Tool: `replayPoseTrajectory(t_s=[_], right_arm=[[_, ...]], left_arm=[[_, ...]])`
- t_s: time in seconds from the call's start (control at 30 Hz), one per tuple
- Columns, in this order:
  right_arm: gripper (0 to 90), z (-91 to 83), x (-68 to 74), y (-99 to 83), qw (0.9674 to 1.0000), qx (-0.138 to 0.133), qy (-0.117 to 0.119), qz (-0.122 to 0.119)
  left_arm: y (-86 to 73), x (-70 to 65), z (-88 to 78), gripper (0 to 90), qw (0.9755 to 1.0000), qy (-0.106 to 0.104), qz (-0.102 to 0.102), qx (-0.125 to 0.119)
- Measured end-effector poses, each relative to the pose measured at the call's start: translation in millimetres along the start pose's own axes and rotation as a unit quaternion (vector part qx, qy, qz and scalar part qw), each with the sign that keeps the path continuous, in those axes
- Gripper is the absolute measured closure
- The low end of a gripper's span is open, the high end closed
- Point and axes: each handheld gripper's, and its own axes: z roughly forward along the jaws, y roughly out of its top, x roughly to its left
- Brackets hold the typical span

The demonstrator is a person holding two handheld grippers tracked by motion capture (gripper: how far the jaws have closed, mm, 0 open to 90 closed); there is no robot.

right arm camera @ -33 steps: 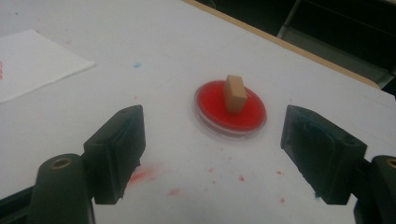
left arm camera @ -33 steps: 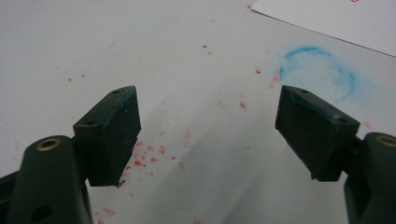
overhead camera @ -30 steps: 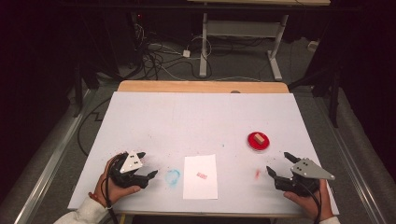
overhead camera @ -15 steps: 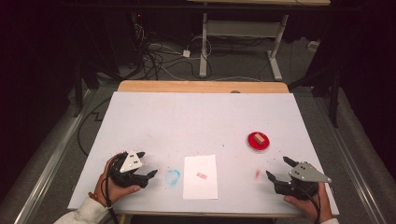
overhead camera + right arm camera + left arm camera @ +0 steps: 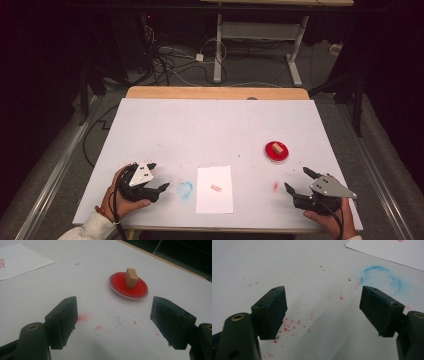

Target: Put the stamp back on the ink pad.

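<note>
Your right tongs (image 5: pixel 299 181) gape empty near the small wooden block (image 5: pixel 131 277), upright on the round red pad (image 5: pixel 117 280). Your left tongs (image 5: pixel 158 176) also stand open, holding nothing.

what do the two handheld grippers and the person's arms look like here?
Both grippers, left gripper and right gripper, are black, each with two blocky fingers and a grey three-cornered plate on top. A black cable trails from each. Brass-coloured inserts sit behind the fingers. Left sleeve is white, with a reddish wristband.

Brightly lit white table (image 5: pixel 210 125), dark surroundings, soft blur throughout.
</note>
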Motion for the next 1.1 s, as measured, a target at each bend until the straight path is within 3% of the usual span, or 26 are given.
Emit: replayPoseTrajectory(t_s=[1.1], right_arm=[[22.6,3.2,-0.5,2.9,1.0000,-0.009,0.003,-0.001]], left_arm=[[-1.7,1.5,0.7,21.5,1.0000,0.001,-0.008,0.004]])
